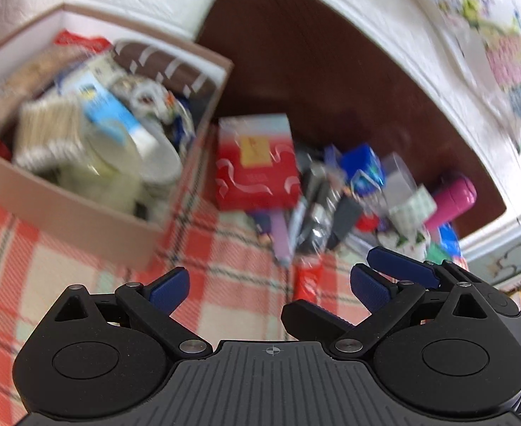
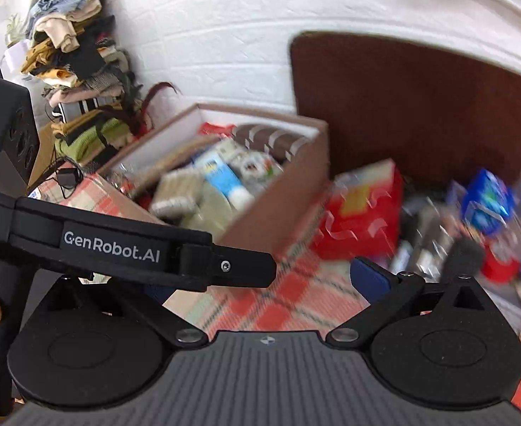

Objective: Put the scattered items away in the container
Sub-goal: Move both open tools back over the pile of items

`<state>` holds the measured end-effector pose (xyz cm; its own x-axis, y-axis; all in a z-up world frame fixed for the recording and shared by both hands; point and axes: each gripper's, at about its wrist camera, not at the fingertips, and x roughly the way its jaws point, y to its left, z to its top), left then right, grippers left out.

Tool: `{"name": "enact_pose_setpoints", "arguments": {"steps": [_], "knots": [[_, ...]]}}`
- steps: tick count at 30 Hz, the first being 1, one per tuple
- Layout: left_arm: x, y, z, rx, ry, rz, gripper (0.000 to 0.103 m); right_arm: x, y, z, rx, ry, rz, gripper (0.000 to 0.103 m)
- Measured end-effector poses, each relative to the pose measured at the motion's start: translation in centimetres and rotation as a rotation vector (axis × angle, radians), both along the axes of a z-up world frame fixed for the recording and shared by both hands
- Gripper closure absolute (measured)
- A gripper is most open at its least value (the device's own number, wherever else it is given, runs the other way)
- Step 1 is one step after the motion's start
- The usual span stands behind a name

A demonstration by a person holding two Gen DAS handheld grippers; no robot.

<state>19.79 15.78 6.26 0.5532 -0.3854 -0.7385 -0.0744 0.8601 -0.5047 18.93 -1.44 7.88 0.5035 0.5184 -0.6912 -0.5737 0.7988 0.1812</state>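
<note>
A brown cardboard box (image 1: 83, 213) holds several items and stands at the left on a red plaid cloth; it also shows in the right wrist view (image 2: 295, 191). A red gift box (image 1: 256, 170) lies beside it, also in the right wrist view (image 2: 363, 220). A heap of small items (image 1: 363, 198) lies to its right, with a pink bottle (image 1: 452, 198) and a blue packet (image 2: 487, 206). My left gripper (image 1: 269, 287) is open and empty above the cloth. My right gripper (image 2: 265, 284) is open and empty; the left gripper's body crosses in front of its left finger.
A dark brown board (image 1: 331, 64) leans on the white brick wall behind the heap. A pile of folded clothes (image 2: 76, 81) stands at the far left. The right gripper's blue fingers (image 1: 402, 266) show at the lower right of the left wrist view.
</note>
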Motion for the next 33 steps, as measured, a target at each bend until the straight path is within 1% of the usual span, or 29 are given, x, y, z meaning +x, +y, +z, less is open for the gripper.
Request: {"name": "enact_pose_setpoints", "arguments": {"steps": [4,8,15,22,27,30,33], "knots": [[-0.8,-3.0,-0.4,0.005,0.009,-0.017,0.001,-0.9,-3.1,-0.5,0.002,0.018,-0.025,0.002],[-1.1,-5.7,-0.3,0.006,0.007,-0.017,0.001,-1.3,-5.8,-0.5,0.007,0.015,-0.033,0.002],[-1.0,-9.4,0.2,0.056,-0.01,0.014,0.001,-0.7,-9.6,-0.8,0.047,0.011,-0.014,0.002],[-0.6,-10.5,-0.6,0.103,0.026,0.063,0.001,0.7,-10.9,-2.4,0.083,0.07,0.01,0.002],[1.0,-10.3,-1.4,0.121,0.044,0.053,0.001,1.8,-11.0,-3.7,0.1,0.099,-0.009,0.002],[2.5,-10.4,-2.6,0.109,0.063,0.04,0.001,2.9,-11.3,-4.6,0.103,0.123,-0.033,0.002],[4.0,-10.6,-4.1,0.089,0.089,0.021,0.004,4.1,-11.5,-5.6,0.068,0.134,-0.043,0.002]]}}
